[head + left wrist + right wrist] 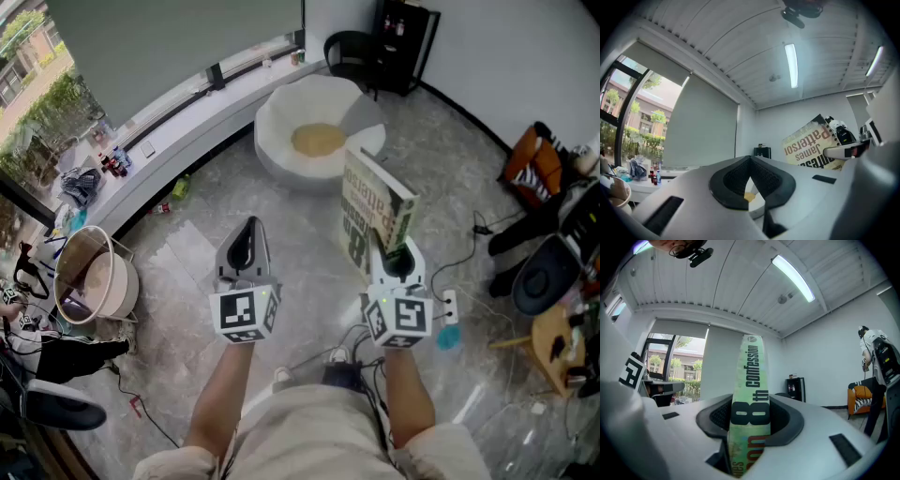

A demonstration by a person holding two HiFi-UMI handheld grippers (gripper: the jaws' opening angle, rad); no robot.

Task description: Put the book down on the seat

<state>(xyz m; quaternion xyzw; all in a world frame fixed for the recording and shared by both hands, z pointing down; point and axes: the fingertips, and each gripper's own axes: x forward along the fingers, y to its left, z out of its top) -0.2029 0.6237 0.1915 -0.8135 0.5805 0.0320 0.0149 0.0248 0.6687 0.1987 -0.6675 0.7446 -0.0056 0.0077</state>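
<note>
Closest to the lens, two grippers are held level above a lap. The seat, a wide white bowl with a yellow pad, is seen well ahead of both. The book is kept upright, short of the seat and a little to its right, and is pinched across its covers at the low end of the spine by the right gripper. The left gripper, also short of the seat, is closed on nothing. Only a small part of the book is gripped, so a swing or slip could be expected when it is tipped flat; if it were let go early, the floor would be struck rather than the seat.

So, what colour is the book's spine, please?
The book's spine is pale green with dark lettering, best seen in the right gripper view.
</note>
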